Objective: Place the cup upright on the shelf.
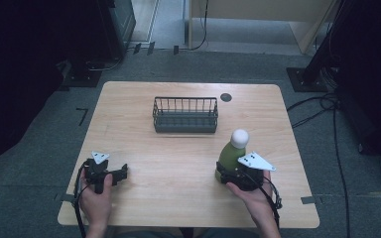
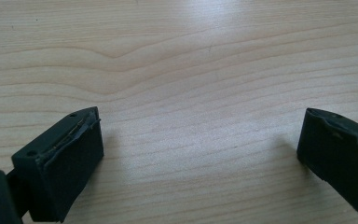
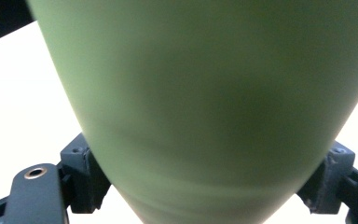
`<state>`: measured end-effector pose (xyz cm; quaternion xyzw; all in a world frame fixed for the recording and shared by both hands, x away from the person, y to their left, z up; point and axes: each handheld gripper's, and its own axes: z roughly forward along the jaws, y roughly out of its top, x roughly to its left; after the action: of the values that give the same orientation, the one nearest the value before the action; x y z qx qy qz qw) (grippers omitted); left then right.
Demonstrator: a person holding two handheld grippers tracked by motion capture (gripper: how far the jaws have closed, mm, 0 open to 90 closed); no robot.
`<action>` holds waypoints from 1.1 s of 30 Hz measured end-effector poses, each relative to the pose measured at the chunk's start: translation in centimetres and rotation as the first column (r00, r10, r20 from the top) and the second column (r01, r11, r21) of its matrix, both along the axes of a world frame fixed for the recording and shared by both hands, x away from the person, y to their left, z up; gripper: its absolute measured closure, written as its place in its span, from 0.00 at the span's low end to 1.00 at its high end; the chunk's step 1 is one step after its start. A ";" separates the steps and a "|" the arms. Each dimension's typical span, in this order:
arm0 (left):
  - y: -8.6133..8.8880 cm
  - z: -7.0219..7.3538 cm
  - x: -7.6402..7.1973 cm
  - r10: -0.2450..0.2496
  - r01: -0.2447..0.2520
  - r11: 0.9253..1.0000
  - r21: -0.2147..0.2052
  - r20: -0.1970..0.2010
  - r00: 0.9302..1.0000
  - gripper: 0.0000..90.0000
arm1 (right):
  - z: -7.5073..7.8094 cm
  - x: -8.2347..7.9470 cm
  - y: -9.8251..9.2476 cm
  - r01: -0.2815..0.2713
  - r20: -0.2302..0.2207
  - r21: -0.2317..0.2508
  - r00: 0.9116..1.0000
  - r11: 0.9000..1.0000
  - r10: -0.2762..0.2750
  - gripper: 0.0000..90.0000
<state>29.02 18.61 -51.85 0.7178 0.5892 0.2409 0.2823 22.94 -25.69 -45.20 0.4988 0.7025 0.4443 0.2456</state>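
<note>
From the high view, the right gripper [image 1: 226, 174] is gripping the bottle [image 1: 231, 151] near the table's [image 1: 178, 163] right front, so the lift toward the basket [image 1: 185, 114] is probably coming next, with free wood between. In the left gripper view, the left gripper [image 2: 200, 154] is resting released over bare table. In the right gripper view, the pads [image 3: 85, 179] are pressing the bottle's [image 3: 205, 107] sides; the lift is needing a steady, upright hold.

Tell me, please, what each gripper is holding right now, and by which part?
The right gripper is shut on the green bottle, its jaws pressing on opposite sides of the lower body. The left gripper holds nothing; its jaws stand open over the table.
</note>
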 end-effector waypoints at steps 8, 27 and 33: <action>0.0 0.0 0.0 0.001 -0.001 1.000 -0.001 0.000 1.000 0.01 | 0.3 0.3 0.2 0.009 -0.003 -0.014 1.000 1.000 -0.009 0.22; 0.0 0.0 0.0 0.001 -0.001 1.000 -0.001 0.001 1.000 0.01 | 2.3 2.4 1.8 -0.037 0.007 0.015 0.999 0.999 0.037 0.22; 0.0 0.0 0.0 -0.001 0.001 1.000 -0.001 0.001 1.000 0.01 | 2.7 3.3 2.2 -0.028 0.007 0.004 1.000 1.000 0.028 0.22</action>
<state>29.02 18.60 -51.85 0.7176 0.5890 0.2408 0.2831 26.23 -23.52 -42.49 0.4879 0.7075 0.4510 0.2409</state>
